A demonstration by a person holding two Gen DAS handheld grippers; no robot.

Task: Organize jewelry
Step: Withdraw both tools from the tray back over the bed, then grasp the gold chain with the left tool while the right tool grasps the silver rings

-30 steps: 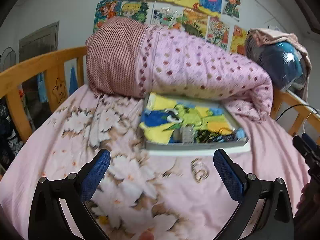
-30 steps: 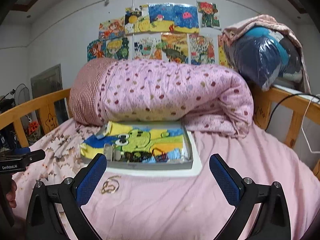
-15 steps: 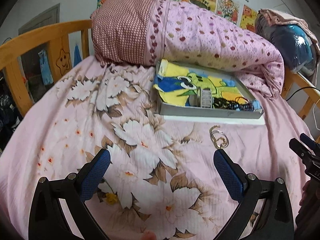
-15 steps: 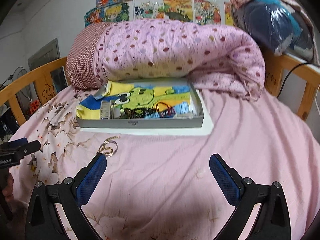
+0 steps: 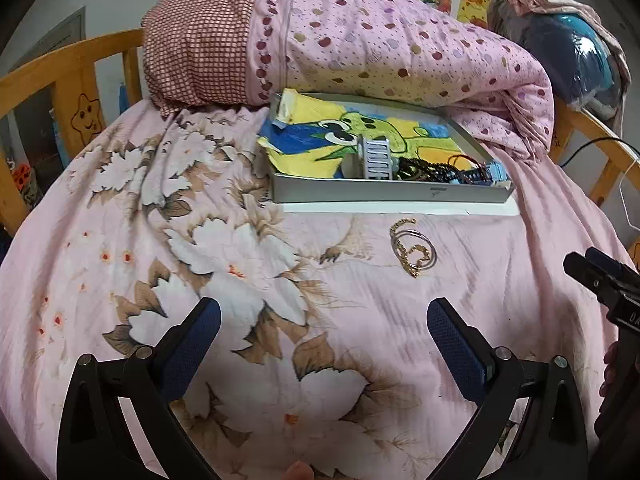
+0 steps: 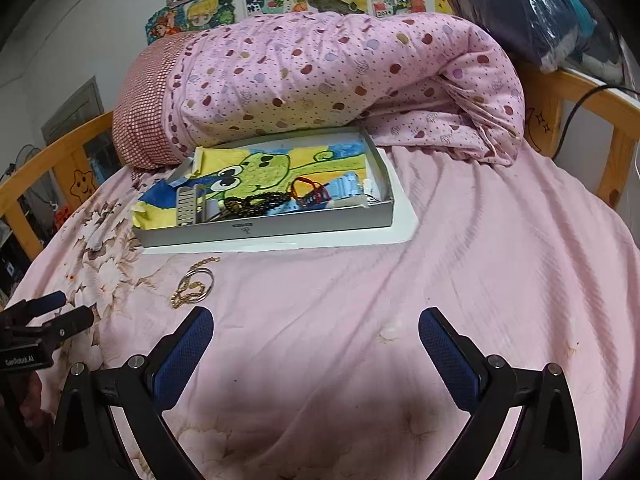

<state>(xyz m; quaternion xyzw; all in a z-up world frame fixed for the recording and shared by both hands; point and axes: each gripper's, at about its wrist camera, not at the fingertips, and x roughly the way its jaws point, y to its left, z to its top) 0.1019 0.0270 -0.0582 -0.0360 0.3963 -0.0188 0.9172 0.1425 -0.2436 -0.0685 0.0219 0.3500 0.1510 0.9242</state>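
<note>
- Gold chain (image 5: 412,254) w/ silver rings (image 5: 418,246) lay loose on the pink bed sheet (image 5: 500,280), just in front of the grey tray (image 5: 384,192), not in it.
- Tray already held dark beads (image 6: 256,202), a red cord piece (image 6: 308,190) and a small ribbed white box (image 5: 378,158) on the frog drawing lining it, so I judged the job partly done; the chain+rings looked like the only bit left out.
- Left gripper (image 5: 324,330): jaws wide apart, nothing between them, hovering over the sheet; chain ahead and to its right.
- Right gripper (image 6: 316,334): jaws wide too, empty; chain just beyond its left finger (image 6: 182,354), not touching.
- Next, I reckoned: close on the chain, lift it over the tray's front wall.
</note>
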